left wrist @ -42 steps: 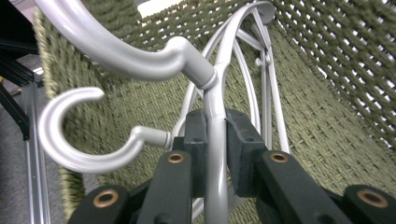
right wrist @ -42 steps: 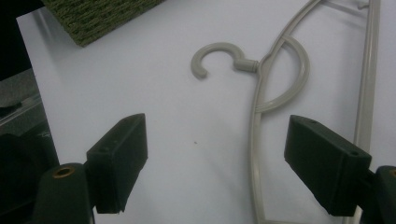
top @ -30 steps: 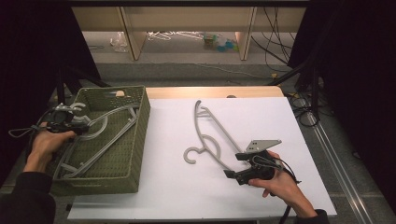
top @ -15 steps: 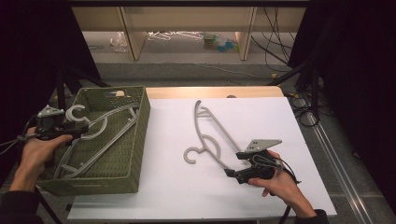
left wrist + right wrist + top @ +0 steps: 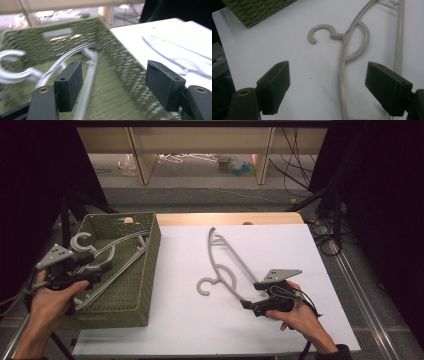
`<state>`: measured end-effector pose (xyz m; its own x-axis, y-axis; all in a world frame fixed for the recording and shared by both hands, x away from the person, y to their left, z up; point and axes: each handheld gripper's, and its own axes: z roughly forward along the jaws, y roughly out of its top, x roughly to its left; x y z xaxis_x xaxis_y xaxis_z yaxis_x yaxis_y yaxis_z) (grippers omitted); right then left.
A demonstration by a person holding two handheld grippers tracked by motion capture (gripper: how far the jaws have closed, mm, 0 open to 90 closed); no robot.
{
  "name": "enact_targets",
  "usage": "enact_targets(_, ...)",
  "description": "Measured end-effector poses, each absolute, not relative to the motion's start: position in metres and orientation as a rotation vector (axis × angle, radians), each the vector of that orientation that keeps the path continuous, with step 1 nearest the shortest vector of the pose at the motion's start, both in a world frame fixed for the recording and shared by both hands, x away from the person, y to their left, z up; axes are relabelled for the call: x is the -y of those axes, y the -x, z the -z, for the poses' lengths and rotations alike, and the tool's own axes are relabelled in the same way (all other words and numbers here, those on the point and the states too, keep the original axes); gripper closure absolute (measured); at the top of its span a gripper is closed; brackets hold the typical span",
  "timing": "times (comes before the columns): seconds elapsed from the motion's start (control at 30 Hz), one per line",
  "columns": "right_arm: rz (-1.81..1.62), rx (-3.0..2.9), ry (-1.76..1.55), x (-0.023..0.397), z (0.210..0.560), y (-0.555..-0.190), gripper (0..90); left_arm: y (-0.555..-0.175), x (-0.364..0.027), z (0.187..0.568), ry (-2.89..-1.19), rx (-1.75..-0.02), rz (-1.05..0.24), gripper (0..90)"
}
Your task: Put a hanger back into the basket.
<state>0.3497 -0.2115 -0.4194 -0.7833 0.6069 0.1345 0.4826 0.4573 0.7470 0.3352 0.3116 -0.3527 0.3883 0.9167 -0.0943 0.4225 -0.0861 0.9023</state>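
A grey plastic hanger [image 5: 107, 252] lies inside the green woven basket [image 5: 152, 265], its hook by the far left wall. My left gripper [image 5: 97, 272] hovers over the basket's near left part; its jaws have just been opening and stand apart with nothing pressed between the pads. In the left gripper view that gripper [image 5: 113, 72] looks down on the hanger [image 5: 87, 53] and the basket wall [image 5: 120, 57]. A second grey hanger [image 5: 225, 265] lies flat on the white table. My right gripper [image 5: 249, 295] is open at its near end, with one hanger arm [image 5: 347, 47] on the table between the jaws [image 5: 327, 72].
The white sheet [image 5: 280, 245] covers the table from the basket to the right edge. A corner of the basket [image 5: 254, 10] shows at the top left of the right gripper view. Shelf legs and cables stand on the floor beyond the far edge.
The left gripper has let go of the hanger's hook, opened, and drawn back toward the person. The hanger stays in the basket. The right gripper has not moved.
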Motion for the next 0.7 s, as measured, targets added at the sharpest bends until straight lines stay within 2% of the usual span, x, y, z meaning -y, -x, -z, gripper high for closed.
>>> enact_targets(0.3,-1.241,-2.514,-0.949,0.210,0.419,-0.349,19.3,-0.318,-0.260,0.361,-1.653,-1.056,-0.559,16.7)
enact_targets(0.7,-1.214,-2.507,-0.931,0.208,0.420,-0.350,18.5,-0.300,-0.216,0.380,-1.678,-0.930,-0.520,16.2)
